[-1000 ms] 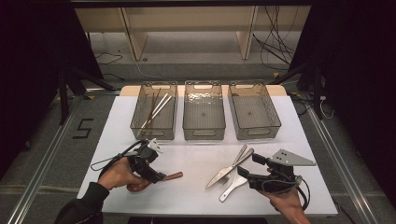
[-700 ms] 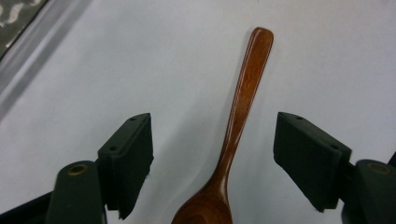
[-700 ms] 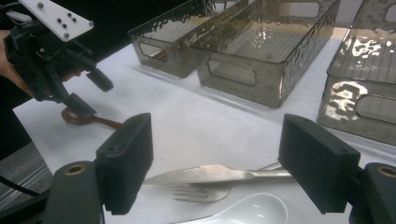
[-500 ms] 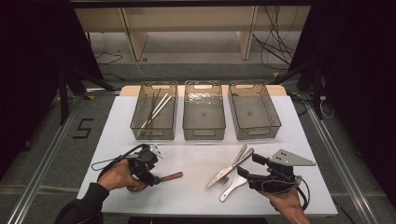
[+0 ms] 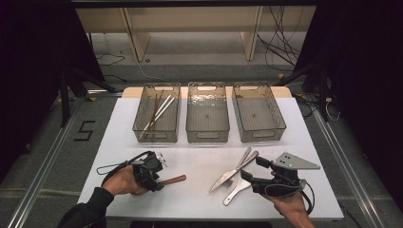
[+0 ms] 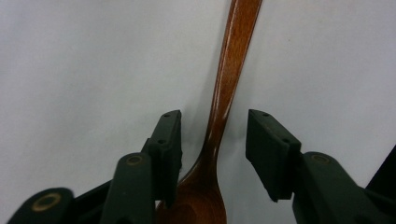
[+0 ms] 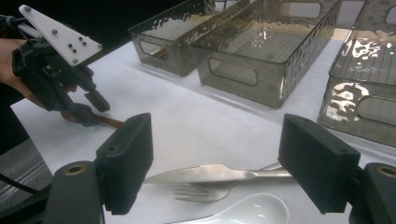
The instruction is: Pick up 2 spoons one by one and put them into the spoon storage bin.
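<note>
A brown wooden spoon [image 5: 173, 179] lies on the white table at the front left. My left gripper [image 5: 154, 181] points down over its bowl end. In the left gripper view the spoon's neck [image 6: 229, 84] runs between the two black pads [image 6: 273, 149], with a gap still showing on the right side. The jaws have just been closing around it. At the front right my right gripper [image 5: 252, 168] stands wide open and level. In front of it lie a steel knife [image 7: 219, 173], a fork [image 7: 196, 192] and a white spoon [image 7: 243, 210].
Three clear plastic bins stand in a row at the back of the table: the left one [image 5: 157, 139] holds chopsticks [image 5: 159, 111], while the middle one [image 5: 207, 137] and the right one [image 5: 259, 137] hold nothing. The white tabletop [image 5: 199, 161] spreads between bins and grippers.
My left gripper has narrowed its jaws around the wooden spoon and shifted slightly. The right gripper and the metal cutlery have stayed put.
</note>
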